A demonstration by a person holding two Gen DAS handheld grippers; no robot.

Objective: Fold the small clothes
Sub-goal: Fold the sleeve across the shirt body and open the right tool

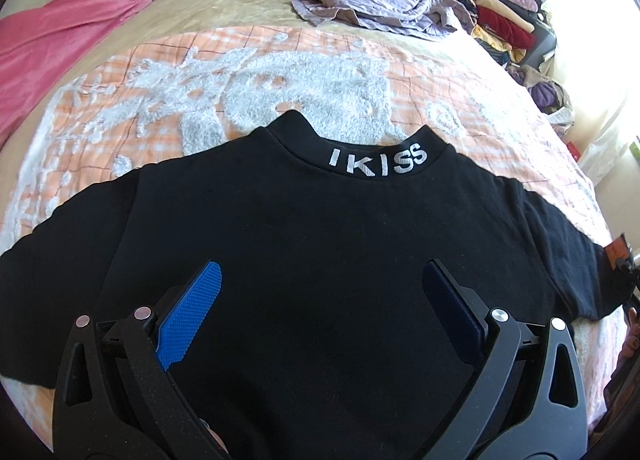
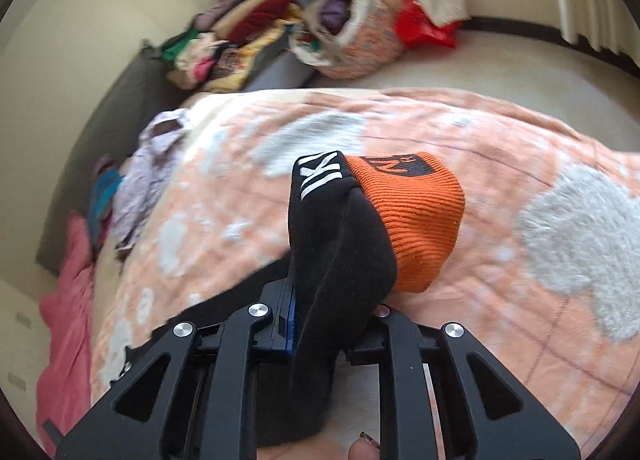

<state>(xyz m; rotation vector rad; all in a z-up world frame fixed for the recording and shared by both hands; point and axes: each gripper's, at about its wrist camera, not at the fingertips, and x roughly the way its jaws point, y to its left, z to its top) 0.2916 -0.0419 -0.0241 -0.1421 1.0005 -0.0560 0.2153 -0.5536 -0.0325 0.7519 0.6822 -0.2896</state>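
Left wrist view: black top (image 1: 320, 244) lies flat on the orange-and-white blanket (image 1: 248, 72), collar away from the cam, white "IKISS" lettering on the collar. Left gripper (image 1: 320, 292) hangs over the body of the top w/ jaws wide apart, nothing between them; one blue pad (image 1: 188, 316) is lit, the other sits in shadow and reads almost black. Can't tell if the tips touch the cloth. Near hem of the top is cut off by the gripper frame and the pic's bottom edge. Left sleeve runs to the frame edge; right sleeve ends in an orange cuff (image 1: 618, 250), only a sliver of it visible at the pic's right rim. Lilac garment (image 1: 384, 6) lies crumpled farther up the bed, pink cover (image 1: 60, 40) along the left side, stacked clothes (image 1: 500, 8) at far right, partly washed out by window light.

Right wrist view: blurry overall, esp. the background. Right gripper (image 2: 336, 314) is clamped narrow on a bunched fold of the black top's (image 2: 340, 244) sleeve; the right-hand pad is buried under fabric, only a strip of the blue one shows. Orange cuff (image 2: 416, 220) hangs just past the jaws over the blanket (image 2: 520, 260), w/ a dark logo too smeared to read. White letters on a black band above are only partly legible. A fingertip (image 2: 362, 450) pokes in at the bottom edge.
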